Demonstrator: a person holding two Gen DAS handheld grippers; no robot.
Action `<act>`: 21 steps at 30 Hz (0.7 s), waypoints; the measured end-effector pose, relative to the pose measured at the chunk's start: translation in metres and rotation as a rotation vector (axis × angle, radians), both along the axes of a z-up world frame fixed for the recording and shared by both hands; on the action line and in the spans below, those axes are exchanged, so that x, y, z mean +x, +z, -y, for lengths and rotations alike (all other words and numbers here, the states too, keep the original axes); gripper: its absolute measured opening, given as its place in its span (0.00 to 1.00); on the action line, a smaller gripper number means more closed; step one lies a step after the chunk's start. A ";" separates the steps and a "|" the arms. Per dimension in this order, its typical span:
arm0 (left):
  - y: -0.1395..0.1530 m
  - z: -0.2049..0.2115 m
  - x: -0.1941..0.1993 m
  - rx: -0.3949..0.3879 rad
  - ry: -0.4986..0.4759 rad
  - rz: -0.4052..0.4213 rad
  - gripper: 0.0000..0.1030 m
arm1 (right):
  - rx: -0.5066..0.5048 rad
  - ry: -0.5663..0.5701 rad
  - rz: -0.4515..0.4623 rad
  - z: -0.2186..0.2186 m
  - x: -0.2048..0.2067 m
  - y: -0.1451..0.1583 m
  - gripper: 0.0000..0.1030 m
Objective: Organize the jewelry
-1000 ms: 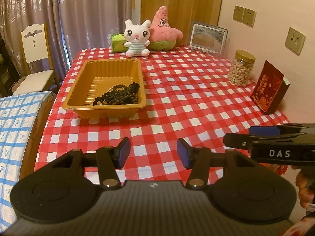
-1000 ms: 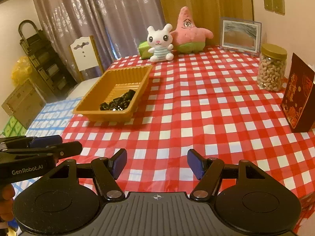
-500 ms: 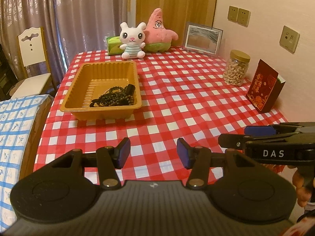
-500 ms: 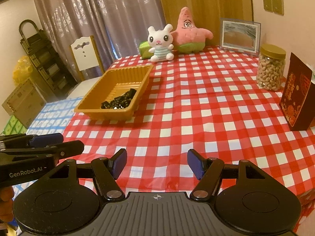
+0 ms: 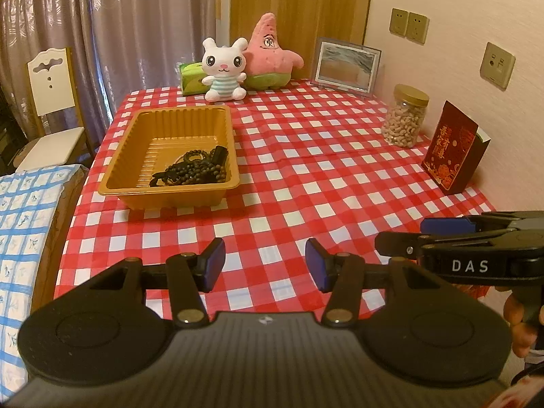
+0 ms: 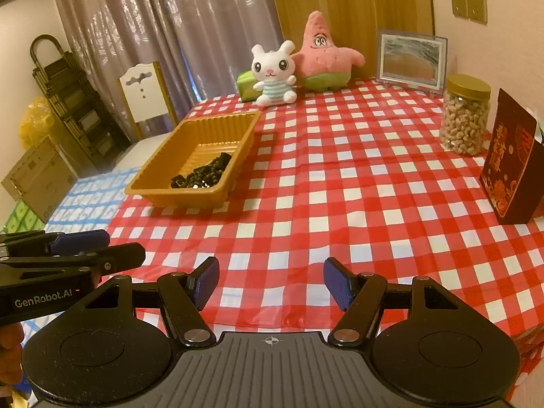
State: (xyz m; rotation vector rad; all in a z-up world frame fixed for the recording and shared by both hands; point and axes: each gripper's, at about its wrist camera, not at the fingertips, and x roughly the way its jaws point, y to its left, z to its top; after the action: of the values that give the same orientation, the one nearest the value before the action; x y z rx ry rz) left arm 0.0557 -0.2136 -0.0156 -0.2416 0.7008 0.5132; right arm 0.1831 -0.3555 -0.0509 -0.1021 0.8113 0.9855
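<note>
At the far left, a white chair is positioned beside the table, with a blue-checked surface in front of it. A yellow tray is placed on the left part of the red-and-white checked tablecloth; the dark beaded jewelry is piled in the tray's near right corner. The left gripper is held above the near table edge, jaws moderately apart with nothing between them. Behind the tray, a white rabbit plush and a pink starfish plush are seated at the far edge, followed by a framed picture. Further right, a jar of nuts and a red box are located near the wall. The right gripper is held beside the left one, jaws wide and empty.
</note>
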 end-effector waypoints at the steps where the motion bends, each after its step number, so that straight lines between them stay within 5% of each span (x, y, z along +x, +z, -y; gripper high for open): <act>1: 0.000 0.000 0.000 0.000 0.000 0.000 0.48 | 0.000 -0.001 -0.001 0.000 0.000 0.000 0.66; 21: 0.002 0.002 0.007 0.004 0.002 0.003 0.48 | 0.002 -0.003 0.002 0.002 0.001 -0.001 0.66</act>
State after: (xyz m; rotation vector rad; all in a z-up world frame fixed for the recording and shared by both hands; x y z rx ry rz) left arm 0.0624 -0.2153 -0.0140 -0.2390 0.6970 0.5159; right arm 0.1846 -0.3580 -0.0518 -0.1002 0.8086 0.9829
